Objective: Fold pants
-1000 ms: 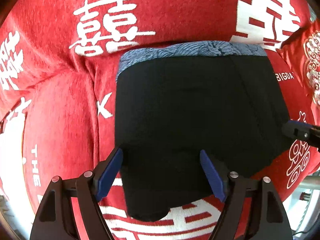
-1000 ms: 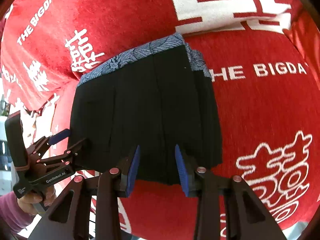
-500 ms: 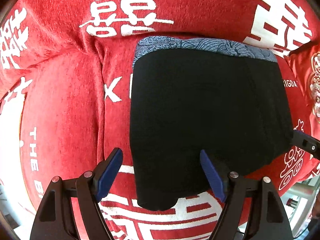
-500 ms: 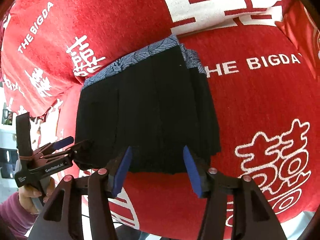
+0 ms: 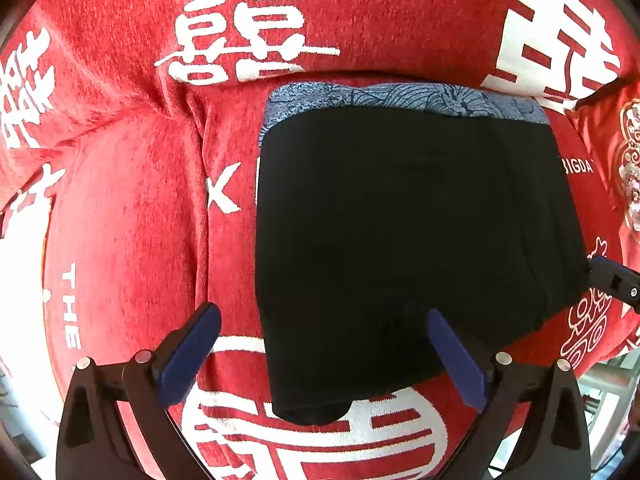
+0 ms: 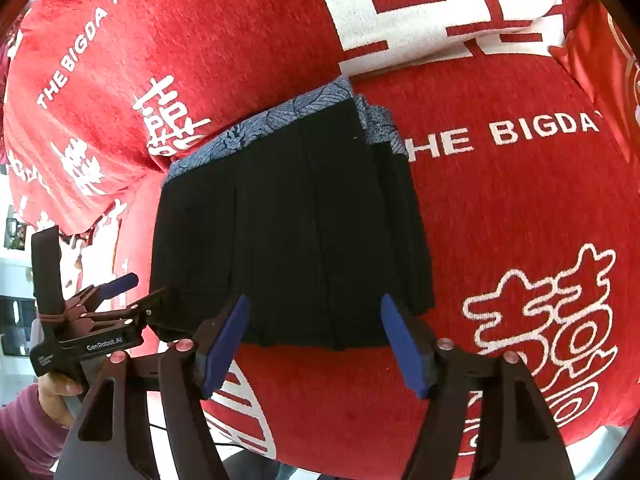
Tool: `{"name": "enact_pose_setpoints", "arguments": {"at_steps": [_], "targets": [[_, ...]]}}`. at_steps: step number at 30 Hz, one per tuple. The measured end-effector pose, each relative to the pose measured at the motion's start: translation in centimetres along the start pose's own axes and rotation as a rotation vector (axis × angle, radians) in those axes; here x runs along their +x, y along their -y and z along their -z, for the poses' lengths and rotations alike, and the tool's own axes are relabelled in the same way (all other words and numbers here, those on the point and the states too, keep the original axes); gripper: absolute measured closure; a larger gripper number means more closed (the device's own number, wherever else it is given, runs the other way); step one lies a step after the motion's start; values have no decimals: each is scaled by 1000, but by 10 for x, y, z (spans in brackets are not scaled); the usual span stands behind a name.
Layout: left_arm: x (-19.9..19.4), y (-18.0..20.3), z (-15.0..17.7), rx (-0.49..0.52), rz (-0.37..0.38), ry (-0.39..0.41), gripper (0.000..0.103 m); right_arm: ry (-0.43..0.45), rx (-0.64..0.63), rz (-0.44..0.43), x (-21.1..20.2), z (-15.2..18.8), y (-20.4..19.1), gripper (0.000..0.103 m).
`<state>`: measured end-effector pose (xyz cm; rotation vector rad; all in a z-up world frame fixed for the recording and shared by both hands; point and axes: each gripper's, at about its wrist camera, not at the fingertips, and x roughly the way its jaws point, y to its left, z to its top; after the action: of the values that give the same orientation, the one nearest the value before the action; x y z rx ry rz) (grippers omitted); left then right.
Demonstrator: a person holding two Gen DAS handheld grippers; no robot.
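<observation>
We are widening the right hand-held gripper (image 6: 320,340) off the black pants (image 6: 288,240) — folded flat on the red sofa (image 6: 500,220) — and the left hand-held gripper (image 5: 320,354) is hovering, fingers apart; the fold looks finished.

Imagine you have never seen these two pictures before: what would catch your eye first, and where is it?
First, the black shorts lying flat in the middle, with a blue patterned waistband along the far edge. Next, the bright red cover underneath, printed with big white characters and the words THE BIGDAY. Last, the left gripper and right gripper, both open at the near hem of the shorts.
</observation>
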<state>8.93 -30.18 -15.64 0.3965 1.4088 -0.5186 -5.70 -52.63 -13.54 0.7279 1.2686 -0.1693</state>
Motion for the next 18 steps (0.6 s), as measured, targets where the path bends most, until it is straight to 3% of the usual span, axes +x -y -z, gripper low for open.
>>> {"name": "enact_pose_setpoints", "arguments": {"at_steps": [10,18], "targets": [[10,-28,-10,-80,18,-17,0,-20,91,-52,1,-6,30,24],[16,-40,-24,-124,81,-29,0,-69,76,-61,11,-15,43,24]]}}
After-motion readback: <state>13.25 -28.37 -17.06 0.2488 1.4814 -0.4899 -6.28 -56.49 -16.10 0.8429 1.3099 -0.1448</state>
